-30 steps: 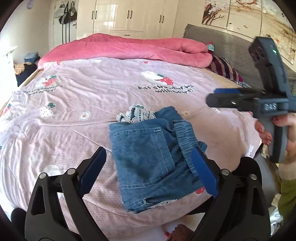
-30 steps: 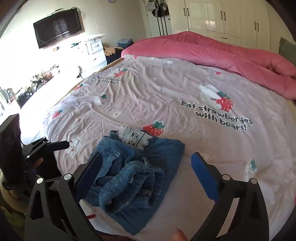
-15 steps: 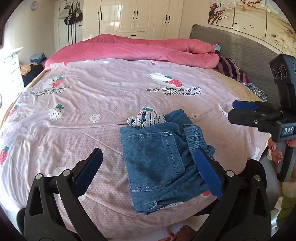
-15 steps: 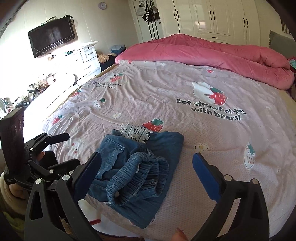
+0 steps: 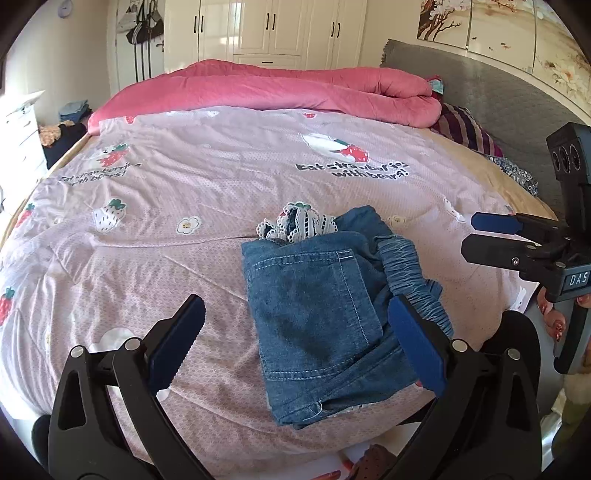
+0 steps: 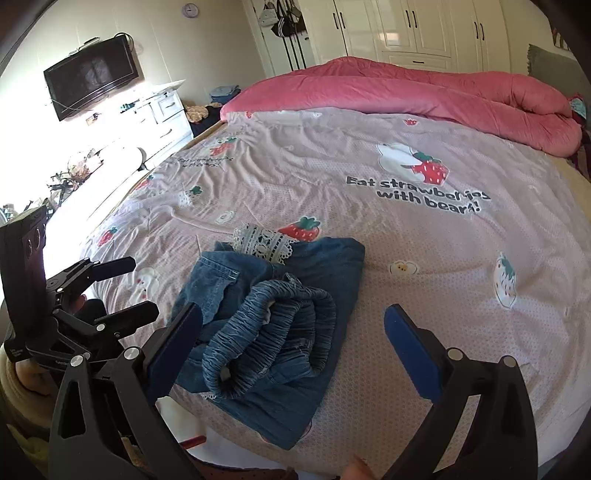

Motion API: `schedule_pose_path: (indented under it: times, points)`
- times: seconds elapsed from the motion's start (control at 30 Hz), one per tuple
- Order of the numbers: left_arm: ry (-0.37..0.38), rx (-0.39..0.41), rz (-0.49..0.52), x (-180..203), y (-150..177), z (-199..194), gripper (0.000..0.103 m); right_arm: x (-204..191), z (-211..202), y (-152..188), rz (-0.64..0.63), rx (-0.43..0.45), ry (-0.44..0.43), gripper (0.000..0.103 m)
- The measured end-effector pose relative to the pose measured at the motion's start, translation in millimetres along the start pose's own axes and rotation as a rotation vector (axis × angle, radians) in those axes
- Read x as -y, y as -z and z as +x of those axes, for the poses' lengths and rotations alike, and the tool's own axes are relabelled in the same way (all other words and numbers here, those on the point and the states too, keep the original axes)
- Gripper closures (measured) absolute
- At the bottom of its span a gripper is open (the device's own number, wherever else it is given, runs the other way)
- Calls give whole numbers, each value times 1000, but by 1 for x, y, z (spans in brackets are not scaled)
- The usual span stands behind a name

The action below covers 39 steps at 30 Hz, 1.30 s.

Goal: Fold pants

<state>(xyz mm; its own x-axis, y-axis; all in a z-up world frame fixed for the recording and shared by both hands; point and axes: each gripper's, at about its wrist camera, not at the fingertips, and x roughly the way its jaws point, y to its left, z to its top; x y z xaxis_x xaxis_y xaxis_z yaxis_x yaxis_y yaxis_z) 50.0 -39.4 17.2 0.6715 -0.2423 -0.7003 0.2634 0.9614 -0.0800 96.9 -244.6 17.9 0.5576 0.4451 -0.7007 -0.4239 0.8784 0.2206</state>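
Observation:
Blue denim pants (image 5: 325, 306) lie folded into a compact bundle near the front edge of the bed, with white lace trim (image 5: 299, 223) sticking out at the far side and the elastic waistband (image 6: 273, 332) bunched on top. My left gripper (image 5: 295, 339) is open and empty, hovering just short of the bundle. My right gripper (image 6: 295, 343) is open and empty, also just short of it. Each gripper shows in the other's view: the right one (image 5: 495, 236) at the right, the left one (image 6: 122, 288) at the left.
The bed has a pink strawberry-print cover (image 5: 184, 177) and a rolled pink duvet (image 5: 295, 88) along the far side. A grey headboard (image 5: 498, 99) is at right; a white dresser (image 6: 162, 114) and wall TV (image 6: 92, 77) stand at left. White wardrobes (image 5: 280, 33) line the back.
Both grippers have drawn back and risen slightly from the folded pants, staying open. The pants have not moved.

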Motion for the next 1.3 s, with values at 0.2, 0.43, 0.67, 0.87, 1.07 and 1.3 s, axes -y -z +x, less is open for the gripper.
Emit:
schedule_pose_path:
  times: [0.2,0.43,0.67,0.87,1.07,1.3]
  points:
    - [3,-24,-7,-3,5,12,10,2,11,7,17,-23,2,5]
    - [5,-53,-15,-7,11,25,10,4,24,15,31,-52,2,5]
    - [0,-68,-14,-7,15,31,10,4,32,17,46,-65,-7,5]
    - [2,-75,-14,-7,15,35,10,4,36,17,52,-72,-10,5]
    - [3,-84,-13,-8,17,42,10,4,45,18,54,-91,0,5]
    - [9,-105,-21,-10,21,53,10,11,59,21,78,-112,-5,5]
